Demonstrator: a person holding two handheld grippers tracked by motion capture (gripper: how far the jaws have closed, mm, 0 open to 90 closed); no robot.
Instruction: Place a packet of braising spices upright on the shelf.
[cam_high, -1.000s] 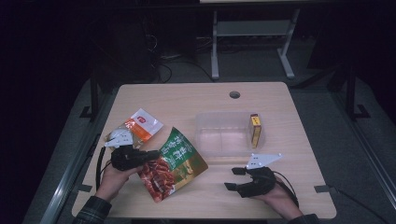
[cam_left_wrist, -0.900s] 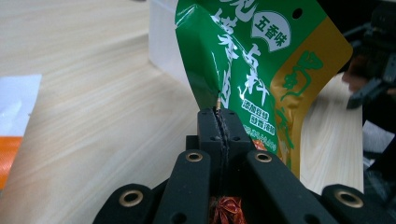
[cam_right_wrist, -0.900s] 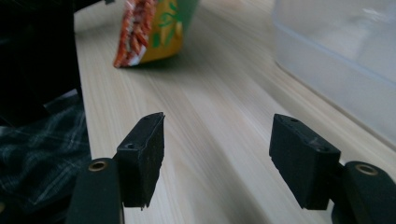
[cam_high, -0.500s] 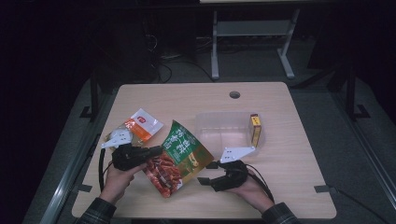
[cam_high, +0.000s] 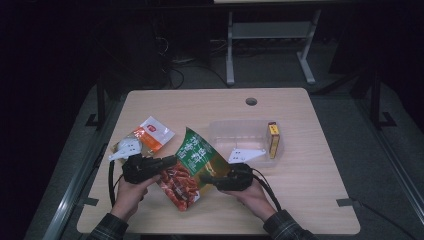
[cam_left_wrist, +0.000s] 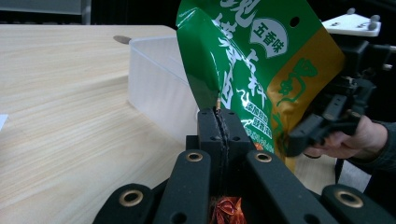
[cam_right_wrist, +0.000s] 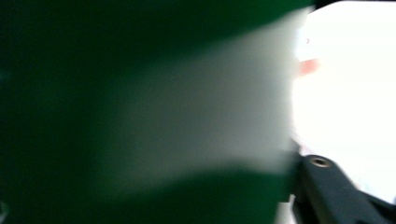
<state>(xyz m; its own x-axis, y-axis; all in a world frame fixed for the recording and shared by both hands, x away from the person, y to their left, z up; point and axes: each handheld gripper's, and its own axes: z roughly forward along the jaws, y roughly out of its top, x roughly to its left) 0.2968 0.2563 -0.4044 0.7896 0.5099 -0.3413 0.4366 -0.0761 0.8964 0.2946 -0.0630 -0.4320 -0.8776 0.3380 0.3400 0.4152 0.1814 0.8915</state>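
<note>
Since the earlier frame the right gripper (cam_high: 212, 180) has travelled in from the right side of the worktop (cam_high: 310, 170) to the green snack bag (cam_high: 195, 162), and the bag is now lifted and tilted between both grippers. The left gripper (cam_high: 170, 161) has its jaws pressed together on the bag's edge, seen clearly in the left gripper view (cam_left_wrist: 219, 123). The right gripper touches the bag's other side, but I cannot tell if its jaws are already closed on it.

The pick-up seems done. If the bag is meant for the clear plastic box (cam_high: 225, 131) just beyond the right gripper, that move is left.

I count two snack bags, the green one and an orange-white one (cam_high: 150, 135) beyond the left gripper, one clear box, and one small yellow carton (cam_high: 273, 140) inside it.
</note>
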